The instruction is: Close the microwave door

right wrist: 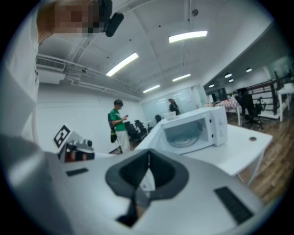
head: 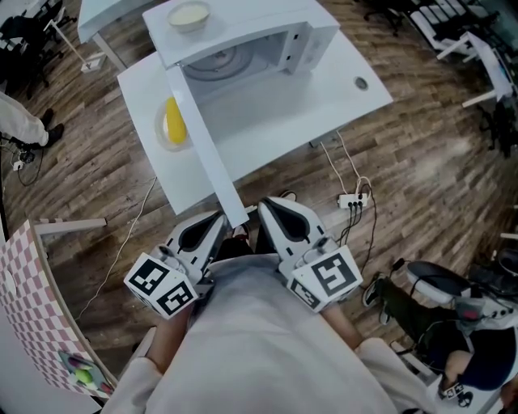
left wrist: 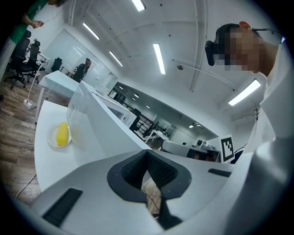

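Observation:
A white microwave (head: 243, 40) stands on a white table (head: 340, 97), its cavity and turntable showing. Its door (head: 202, 145) hangs wide open, reaching out past the table's near edge toward me. In the right gripper view the open microwave (right wrist: 193, 131) is ahead on the right; in the left gripper view the door (left wrist: 98, 114) is seen edge-on. Both grippers are held close to my chest, short of the door's free end. My left gripper (head: 214, 222) and right gripper (head: 271, 208) are shut, with nothing between the jaws.
A bowl (head: 188, 14) sits on top of the microwave. A plate with a yellow item (head: 172, 123) lies on the table left of the door. A power strip (head: 354, 200) with cables lies on the wood floor, a chair (head: 441, 291) at right. A person (right wrist: 118, 121) stands far off.

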